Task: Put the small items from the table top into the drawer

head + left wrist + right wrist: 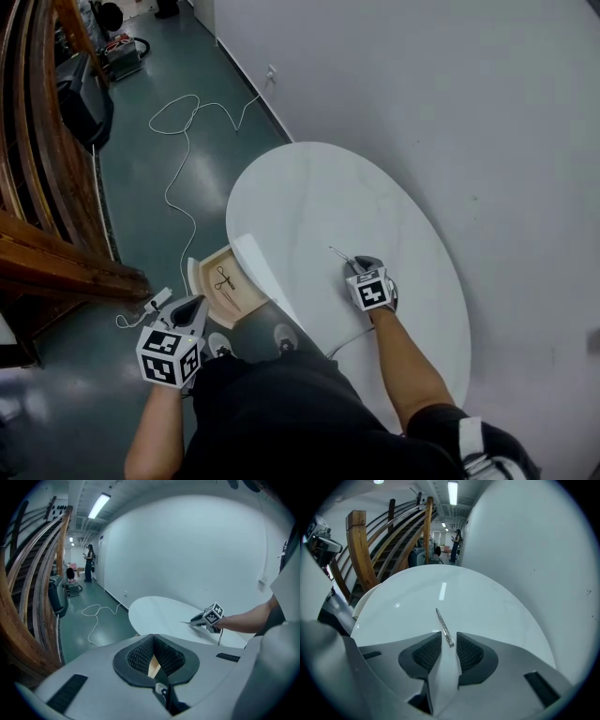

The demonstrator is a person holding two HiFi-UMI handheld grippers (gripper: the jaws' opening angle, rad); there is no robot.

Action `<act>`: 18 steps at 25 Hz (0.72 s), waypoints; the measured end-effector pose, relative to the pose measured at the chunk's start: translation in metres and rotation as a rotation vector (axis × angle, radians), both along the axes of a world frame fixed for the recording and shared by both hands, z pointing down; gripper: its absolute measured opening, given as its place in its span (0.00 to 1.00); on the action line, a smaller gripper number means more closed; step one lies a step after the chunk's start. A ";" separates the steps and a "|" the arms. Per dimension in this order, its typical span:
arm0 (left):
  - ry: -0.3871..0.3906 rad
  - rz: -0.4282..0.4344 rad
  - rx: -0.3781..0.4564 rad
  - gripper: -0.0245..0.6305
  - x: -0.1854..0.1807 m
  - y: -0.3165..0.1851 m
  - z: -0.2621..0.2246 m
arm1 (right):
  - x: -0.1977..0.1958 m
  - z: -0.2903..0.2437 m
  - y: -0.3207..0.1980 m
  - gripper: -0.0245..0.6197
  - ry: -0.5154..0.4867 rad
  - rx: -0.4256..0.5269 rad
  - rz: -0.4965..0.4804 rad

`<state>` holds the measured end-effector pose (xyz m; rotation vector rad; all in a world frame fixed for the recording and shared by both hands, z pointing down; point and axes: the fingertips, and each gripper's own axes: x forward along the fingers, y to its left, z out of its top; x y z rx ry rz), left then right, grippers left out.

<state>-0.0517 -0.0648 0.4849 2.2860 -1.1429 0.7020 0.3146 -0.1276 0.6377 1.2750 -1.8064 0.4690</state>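
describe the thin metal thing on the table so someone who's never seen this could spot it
On the white oval table, look just ahead of the right tool. A slim, straight silver instrument lies flat there, its near end between the open jaws. It is the only loose item on the top; the looped, scissor-like instrument lies in the drawer.

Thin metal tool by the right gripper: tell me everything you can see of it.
The thin metal tool is straight and silvery, looks like steel, and tapers to a fine point at its far end. It lies flat on the white table, pointing away from the person. Its near end sits between the parted jaws of the right gripper, which don't appear to clamp it. Nothing else touches it.
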 end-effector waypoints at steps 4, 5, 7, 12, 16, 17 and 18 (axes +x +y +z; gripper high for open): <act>0.005 -0.005 -0.006 0.06 -0.002 0.003 0.001 | 0.008 0.006 0.001 0.17 -0.056 -0.039 0.061; 0.006 -0.007 -0.008 0.06 -0.002 0.004 0.001 | 0.009 0.009 0.003 0.17 -0.067 -0.051 0.069; 0.007 -0.009 -0.010 0.06 -0.003 0.005 0.002 | 0.009 0.015 0.005 0.17 -0.078 -0.069 0.070; 0.011 -0.008 -0.012 0.06 -0.005 0.005 0.003 | 0.001 0.010 0.003 0.09 -0.010 -0.062 0.013; 0.026 -0.010 -0.012 0.06 -0.008 0.003 0.001 | -0.011 0.004 0.005 0.09 -0.021 -0.052 0.006; 0.027 -0.010 -0.012 0.06 -0.008 0.003 0.002 | -0.014 0.000 0.005 0.09 -0.028 -0.041 0.006; 0.028 -0.010 -0.012 0.06 -0.009 0.003 0.003 | -0.017 -0.004 0.004 0.09 -0.035 -0.027 0.006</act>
